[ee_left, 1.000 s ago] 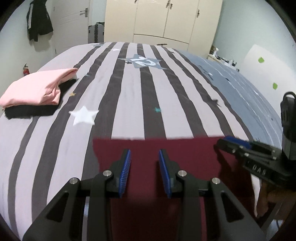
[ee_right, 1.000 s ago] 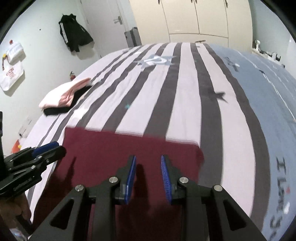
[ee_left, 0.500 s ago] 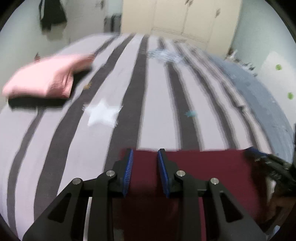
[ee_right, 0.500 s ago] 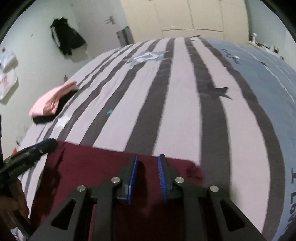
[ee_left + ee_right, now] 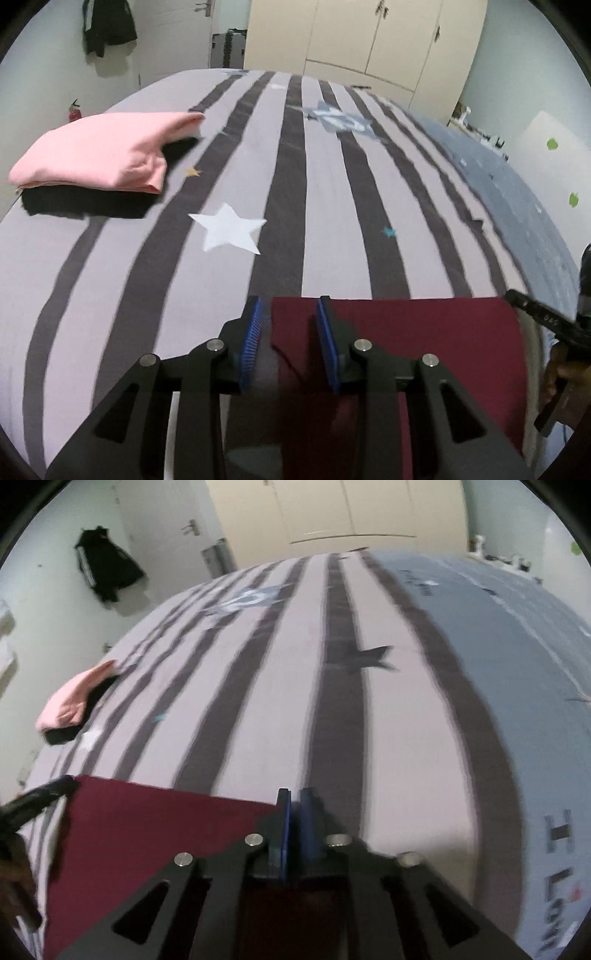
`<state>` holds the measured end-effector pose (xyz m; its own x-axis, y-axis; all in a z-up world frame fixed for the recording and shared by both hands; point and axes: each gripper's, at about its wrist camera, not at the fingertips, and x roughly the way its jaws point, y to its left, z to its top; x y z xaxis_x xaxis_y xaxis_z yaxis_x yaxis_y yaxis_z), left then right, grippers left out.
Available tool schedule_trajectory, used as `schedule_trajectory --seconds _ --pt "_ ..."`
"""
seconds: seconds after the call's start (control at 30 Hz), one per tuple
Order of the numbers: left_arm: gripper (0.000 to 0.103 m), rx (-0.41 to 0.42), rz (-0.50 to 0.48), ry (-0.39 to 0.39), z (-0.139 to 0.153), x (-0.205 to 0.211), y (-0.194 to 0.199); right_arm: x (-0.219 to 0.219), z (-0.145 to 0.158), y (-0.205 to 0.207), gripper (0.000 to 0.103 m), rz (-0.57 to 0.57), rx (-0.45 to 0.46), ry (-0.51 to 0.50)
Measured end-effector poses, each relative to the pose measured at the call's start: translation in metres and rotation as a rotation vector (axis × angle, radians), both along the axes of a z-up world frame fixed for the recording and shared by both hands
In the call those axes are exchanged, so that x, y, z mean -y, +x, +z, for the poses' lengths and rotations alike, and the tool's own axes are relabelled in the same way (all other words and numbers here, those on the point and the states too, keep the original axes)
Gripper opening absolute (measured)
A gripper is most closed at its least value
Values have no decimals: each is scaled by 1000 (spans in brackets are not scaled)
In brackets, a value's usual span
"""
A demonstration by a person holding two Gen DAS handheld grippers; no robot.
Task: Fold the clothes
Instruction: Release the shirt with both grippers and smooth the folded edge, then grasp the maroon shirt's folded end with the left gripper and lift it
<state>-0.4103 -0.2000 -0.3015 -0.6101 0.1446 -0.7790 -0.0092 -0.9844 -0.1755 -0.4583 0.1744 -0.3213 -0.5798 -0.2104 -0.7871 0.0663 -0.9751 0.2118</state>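
Maroon garment (image 5: 424, 332): your left gripper (image 5: 290, 339) gapes around its corner while your right gripper (image 5: 294, 825) pinches the other, so lifting now could skew the fold.

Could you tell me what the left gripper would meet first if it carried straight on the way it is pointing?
Probably the striped bedspread. The left gripper is open around the maroon garment's left corner, and beyond its far edge only bare bedding shows; the pink folded garment lies well off left. Depth is uncertain.
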Motion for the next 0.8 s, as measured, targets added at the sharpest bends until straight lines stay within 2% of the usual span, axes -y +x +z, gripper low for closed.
schedule_trajectory --seconds 0.1,0.23,0.33,0.5,0.63,0.67,0.7,0.73,0.8 --pt "27 -14 2 18 13 9 14 -13 7 8 9 -4 13 -1" --pt "28 -8 -65 16 22 -3 59 -2 24 47 9 101 2 18" --pt "28 11 -92 26 24 -14 89 11 37 86 9 173 7 -4" --pt "28 52 -144 -5 8 -31 133 35 37 148 10 271 45 -15" --pt "28 123 -137 -70 -24 -31 155 36 29 163 12 266 69 -12" --pt "30 118 -129 -55 -30 -26 158 36 27 166 12 262 75 -11" --pt "40 111 -114 -43 -31 -23 162 36 25 169 12 259 81 -11" --pt "44 119 -92 -39 -33 -18 161 36 23 172 12 256 87 -10" --pt "46 125 -51 -11 -29 -8 160 36 18 178 11 250 99 -8"
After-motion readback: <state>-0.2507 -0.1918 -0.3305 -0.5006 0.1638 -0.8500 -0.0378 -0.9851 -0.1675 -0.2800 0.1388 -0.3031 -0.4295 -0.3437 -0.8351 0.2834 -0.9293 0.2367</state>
